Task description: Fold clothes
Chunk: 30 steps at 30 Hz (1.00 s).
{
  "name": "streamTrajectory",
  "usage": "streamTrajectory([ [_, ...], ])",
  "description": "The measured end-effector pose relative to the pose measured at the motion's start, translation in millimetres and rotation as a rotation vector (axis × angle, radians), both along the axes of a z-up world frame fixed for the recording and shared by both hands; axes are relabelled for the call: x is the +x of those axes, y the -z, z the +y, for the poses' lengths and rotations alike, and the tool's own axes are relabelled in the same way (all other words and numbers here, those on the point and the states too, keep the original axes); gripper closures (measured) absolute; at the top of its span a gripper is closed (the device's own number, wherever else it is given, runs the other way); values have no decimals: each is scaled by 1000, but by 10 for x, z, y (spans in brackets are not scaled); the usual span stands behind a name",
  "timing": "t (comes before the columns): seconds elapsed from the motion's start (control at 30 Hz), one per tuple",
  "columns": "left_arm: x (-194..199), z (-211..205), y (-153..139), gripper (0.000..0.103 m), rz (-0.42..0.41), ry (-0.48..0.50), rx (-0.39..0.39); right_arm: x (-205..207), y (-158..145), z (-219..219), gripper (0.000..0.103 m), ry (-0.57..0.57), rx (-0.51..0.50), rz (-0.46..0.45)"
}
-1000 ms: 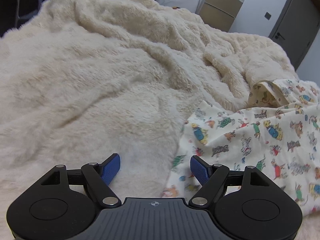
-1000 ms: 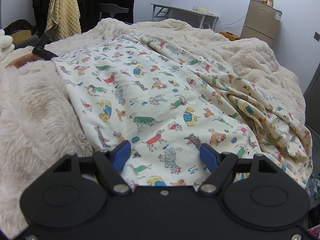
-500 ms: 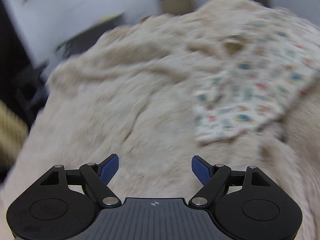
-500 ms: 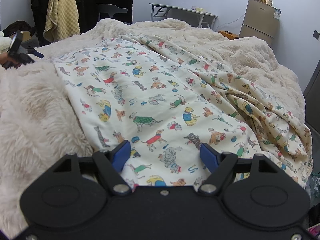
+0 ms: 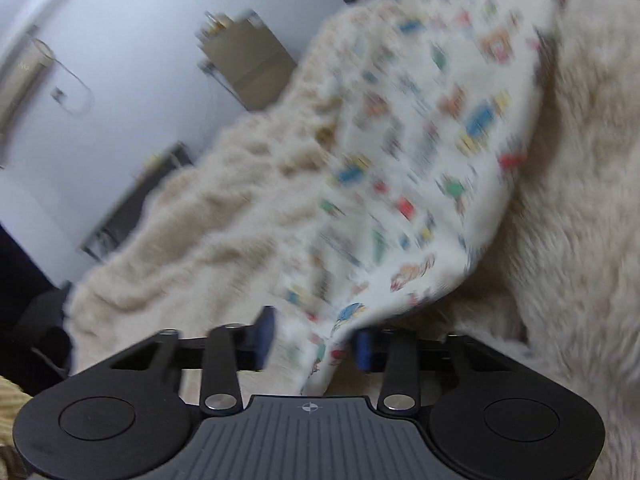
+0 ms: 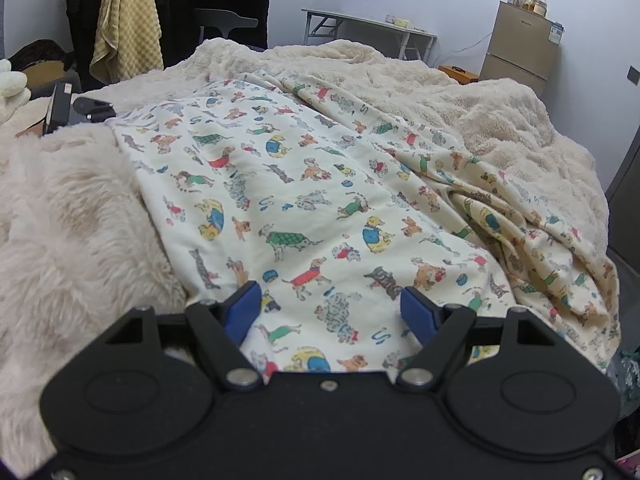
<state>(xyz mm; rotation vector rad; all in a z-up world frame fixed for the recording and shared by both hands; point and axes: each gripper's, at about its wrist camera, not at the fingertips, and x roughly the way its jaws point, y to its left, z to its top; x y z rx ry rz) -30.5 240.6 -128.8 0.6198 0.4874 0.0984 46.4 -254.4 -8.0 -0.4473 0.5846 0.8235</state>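
Observation:
A cream garment printed with cartoon dogs point(image 6: 304, 200) lies spread on a fluffy cream blanket point(image 6: 68, 232). In the right wrist view my right gripper point(image 6: 330, 308) is open and low over the garment's near edge, with cloth lying between its blue fingers point(image 6: 244, 304). The left wrist view is blurred and tilted. There a corner of the garment point(image 5: 420, 168) reaches in between the fingers of my left gripper point(image 5: 314, 342), which are partly drawn together with a gap still showing beside the cloth. The left gripper point(image 6: 76, 112) also shows at the garment's far left corner.
The blanket point(image 5: 208, 232) covers the whole bed. Behind it stand a folding table point(image 6: 368, 26), a small tan fridge point(image 6: 520, 56), a dark chair point(image 6: 224, 24) and a hanging yellow towel point(image 6: 124, 20). A dark door point(image 6: 624, 168) is on the right.
The left gripper swung round and tilted to the garment's corner, and its fingers have narrowed around the cloth. The right gripper has stayed put.

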Motion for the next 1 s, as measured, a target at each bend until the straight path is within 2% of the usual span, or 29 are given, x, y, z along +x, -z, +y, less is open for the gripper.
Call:
streamTrajectory([
  [0.1, -48, 105, -165, 86, -75, -23, -75, -64, -94, -86, 28, -16, 8, -22],
  [0.2, -92, 198, -313, 92, -134, -32, -165, -206, -206, -157, 27, -81, 35, -44],
  [0.33, -105, 227, -385, 93, -160, -47, -209, -362, -228, -86, 25, -178, 24, -57],
  [0.4, -96, 231, -397, 93, -164, -58, -217, -399, -152, 29, 25, -212, -19, -60],
  [0.5, -156, 226, -390, 93, -165, -73, -222, -369, -51, 153, 25, -200, -53, -63],
  [0.6, -135, 229, -380, 93, -170, -86, -215, -265, -8, 241, 24, -147, -22, -46],
  [0.67, -127, 232, -392, 93, -178, -94, -216, -267, -21, 269, 25, -127, -11, -73],
  [0.87, -140, 245, -398, 93, -184, -102, -218, -240, -85, 268, 32, -84, 41, -114],
  [0.93, -138, 242, -390, 93, -183, -102, -216, -239, -30, 341, 34, -90, 38, -118],
  [1.0, -134, 232, -384, 93, -183, -102, -211, -257, 24, 418, 39, -101, 22, -123],
])
